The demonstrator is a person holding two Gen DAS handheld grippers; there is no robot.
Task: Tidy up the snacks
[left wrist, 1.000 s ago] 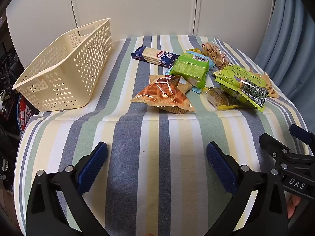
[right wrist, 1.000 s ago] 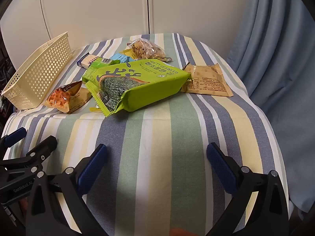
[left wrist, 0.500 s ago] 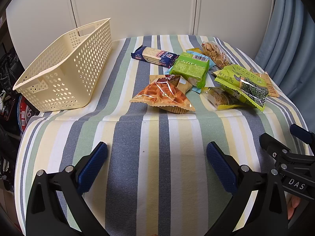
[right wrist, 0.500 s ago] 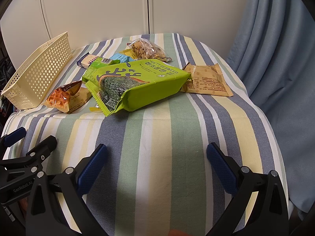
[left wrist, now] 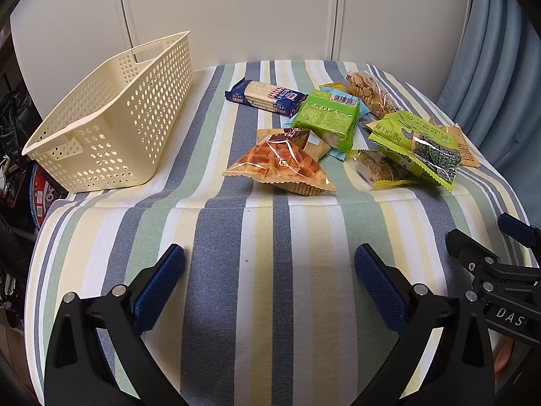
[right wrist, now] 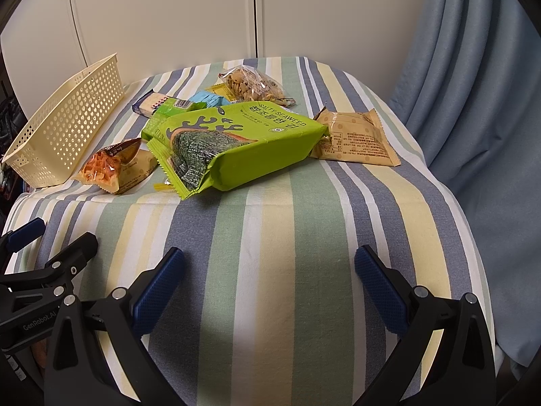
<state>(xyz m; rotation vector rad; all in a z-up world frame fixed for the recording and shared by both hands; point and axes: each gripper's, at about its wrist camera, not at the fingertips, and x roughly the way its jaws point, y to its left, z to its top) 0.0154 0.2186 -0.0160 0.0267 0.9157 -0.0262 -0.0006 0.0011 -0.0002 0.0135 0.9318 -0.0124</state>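
Observation:
A pile of snack packs lies on the striped tablecloth (left wrist: 270, 223): a waffle pack (left wrist: 282, 165), a blue cracker pack (left wrist: 265, 96), a green box-like pack (left wrist: 326, 116), a clear bag of small biscuits (left wrist: 370, 91), a green seaweed bag (right wrist: 236, 145) and a tan pack (right wrist: 355, 140). An empty cream perforated basket (left wrist: 108, 125) stands at the left. My left gripper (left wrist: 269, 277) hangs open near the table's front edge, well short of the waffle pack. My right gripper (right wrist: 269, 277) is open too, in front of the seaweed bag, holding nothing.
White cabinet doors (left wrist: 230, 13) close off the back. A blue curtain (right wrist: 473, 101) hangs along the right side of the table. Dark clutter (left wrist: 17, 169) sits on the floor left of the basket. The right gripper's body (left wrist: 497, 270) shows at the lower right of the left wrist view.
Both views have shifted only a little; the left gripper has eased slightly back or upward. Nothing on the table has moved and both grippers stay open.

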